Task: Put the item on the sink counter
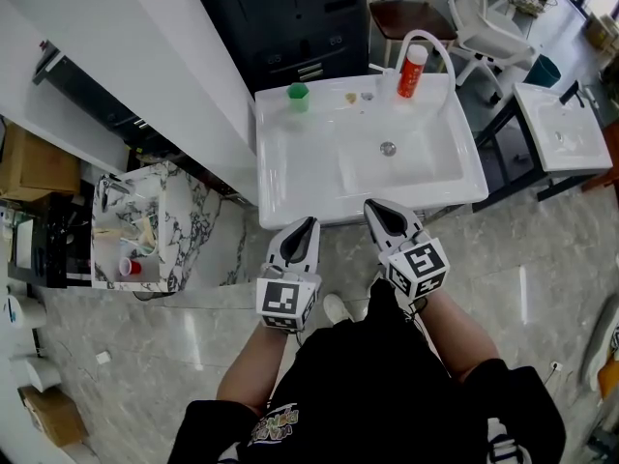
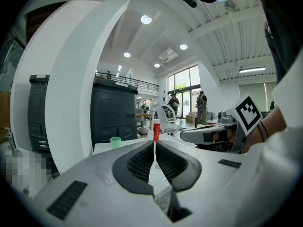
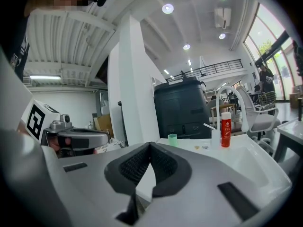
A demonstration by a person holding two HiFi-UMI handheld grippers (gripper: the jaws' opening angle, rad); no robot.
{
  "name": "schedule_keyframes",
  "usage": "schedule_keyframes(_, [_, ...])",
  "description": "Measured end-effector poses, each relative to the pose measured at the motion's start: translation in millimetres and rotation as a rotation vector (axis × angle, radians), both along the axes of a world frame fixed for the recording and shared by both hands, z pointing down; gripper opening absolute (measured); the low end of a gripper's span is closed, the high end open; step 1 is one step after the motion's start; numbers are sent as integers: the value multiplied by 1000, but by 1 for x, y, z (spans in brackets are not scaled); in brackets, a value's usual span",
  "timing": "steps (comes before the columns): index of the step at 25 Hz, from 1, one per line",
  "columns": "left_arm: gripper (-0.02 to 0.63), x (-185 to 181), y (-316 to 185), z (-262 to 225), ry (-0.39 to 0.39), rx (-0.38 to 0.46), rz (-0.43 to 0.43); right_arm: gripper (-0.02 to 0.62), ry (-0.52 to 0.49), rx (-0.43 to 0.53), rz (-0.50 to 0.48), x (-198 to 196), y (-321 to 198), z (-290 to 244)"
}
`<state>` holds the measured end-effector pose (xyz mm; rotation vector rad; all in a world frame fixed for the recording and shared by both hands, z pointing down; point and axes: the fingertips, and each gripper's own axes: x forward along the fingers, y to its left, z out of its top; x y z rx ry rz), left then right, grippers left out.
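The red bottle (image 1: 412, 71) is standing upright at the back of the sink's tabletop (image 1: 280, 189), by the white faucet (image 1: 431, 39) (a green cup (image 1: 298, 96) is sitting further left). The left hand-held gripper (image 1: 308, 222) and right hand-held gripper (image 1: 373, 206) are hovering at the front edge, jaws pressed together, gripping nothing.

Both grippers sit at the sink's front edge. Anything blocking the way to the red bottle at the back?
Nothing visible does. Only the bare basin lies between the left gripper, the right gripper and the red bottle. The white faucet arches over the bottle.
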<state>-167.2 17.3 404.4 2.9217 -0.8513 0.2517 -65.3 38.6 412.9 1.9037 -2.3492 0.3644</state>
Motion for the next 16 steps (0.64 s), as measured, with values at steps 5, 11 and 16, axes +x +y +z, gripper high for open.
schedule_keyframes(5, [23, -2, 4, -1, 4, -1, 2, 54, 10, 4, -3, -2, 3, -4])
schedule_keyframes(11, [23, -6, 10, -3, 13, -3, -3, 54, 20, 1, -12, -6, 9, -6])
schedule_keyframes(16, [23, -9, 16, -2, 12, -1, -6, 54, 19, 1, -17, -11, 15, -4])
